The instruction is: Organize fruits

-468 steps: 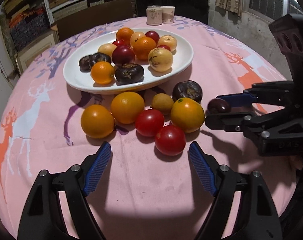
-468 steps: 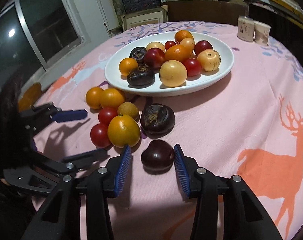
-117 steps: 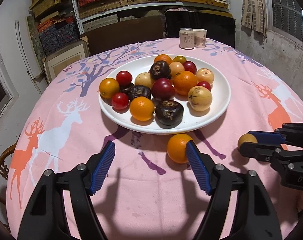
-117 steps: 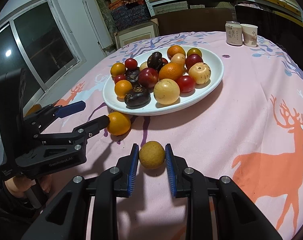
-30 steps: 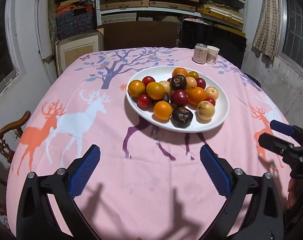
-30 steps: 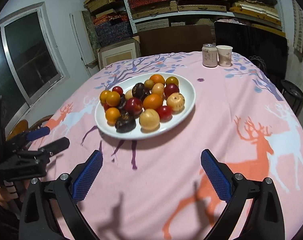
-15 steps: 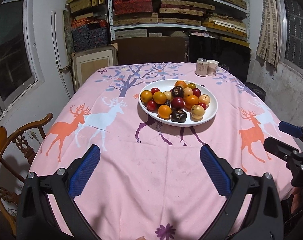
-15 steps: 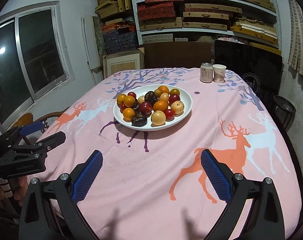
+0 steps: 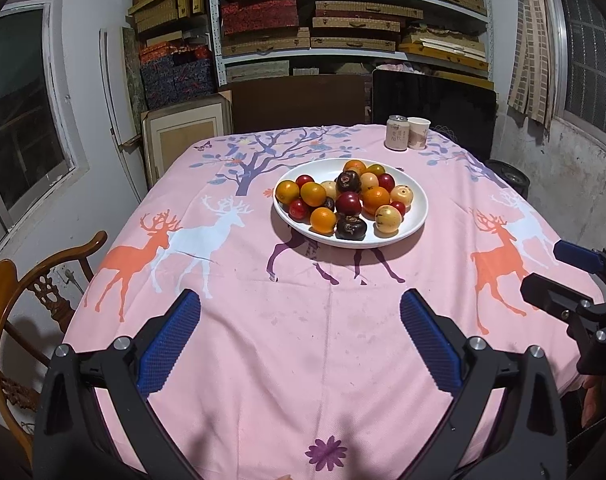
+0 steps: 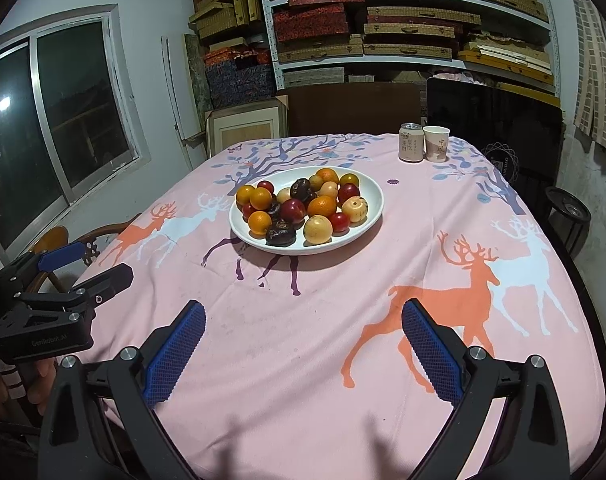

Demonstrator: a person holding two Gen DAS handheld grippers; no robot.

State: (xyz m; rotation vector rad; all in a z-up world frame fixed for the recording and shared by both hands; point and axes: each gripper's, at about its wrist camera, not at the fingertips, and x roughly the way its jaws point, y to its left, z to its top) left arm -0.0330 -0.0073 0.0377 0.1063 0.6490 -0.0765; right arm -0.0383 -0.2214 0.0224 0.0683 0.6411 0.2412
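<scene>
Left wrist view: a curved wooden chair [image 9: 31,280] stands at the left edge of the pink deer-print tablecloth [image 9: 303,360]. Nothing lies between the left gripper [image 9: 301,314], fingers wide and empty, and the white oval plate [image 9: 417,216] of piled mixed fruits [image 9: 345,202]. 1 drink can [image 9: 397,138] touches 1 paper cup [image 9: 418,133] beyond. Rightmost, the right gripper [image 10: 303,316] is equally wide, empty.

fruits [image 9: 345,206]: piled on the plate [image 9: 417,220], so the lower ones are half covered by those above; several kinds too small to tell
drink can [image 10: 410,142]: printed label too small to read
wooden chair [image 9: 19,292]: cut off by the left edge and hidden behind the tablecloth [image 9: 287,344]
right gripper [image 9: 559,276]: body cut by the right edge in the left wrist view
hand [image 10: 31,384]: mostly hidden behind the left gripper [image 10: 83,266]
</scene>
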